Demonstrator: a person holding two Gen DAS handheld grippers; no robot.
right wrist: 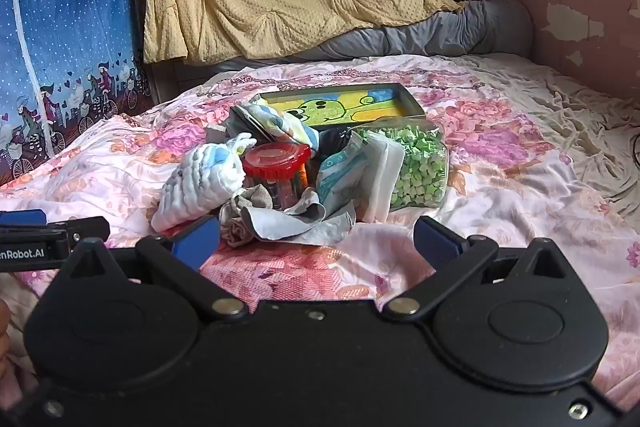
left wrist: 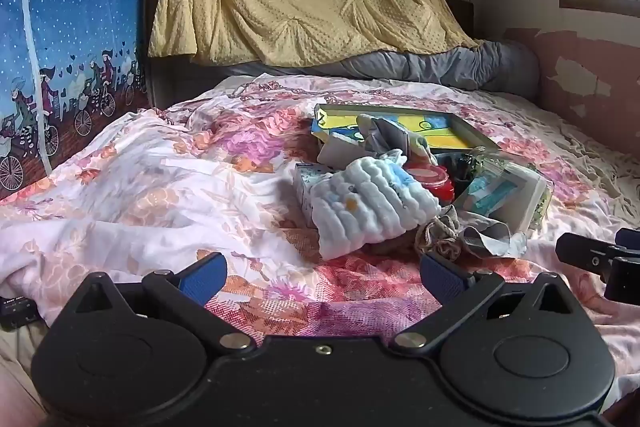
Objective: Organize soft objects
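A red-lidded jar point(right wrist: 277, 163) beside a framed cartoon picture point(right wrist: 340, 106)

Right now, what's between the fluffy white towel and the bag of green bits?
In the right wrist view, a red-lidded jar sits between the white towel and the green-filled bag.

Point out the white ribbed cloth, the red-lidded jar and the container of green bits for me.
white ribbed cloth point(right wrist: 200, 183): right wrist view, middle of its bundled body.
red-lidded jar point(right wrist: 277, 155): right wrist view, top of lid.
container of green bits point(right wrist: 416, 167): right wrist view, clear side wall.
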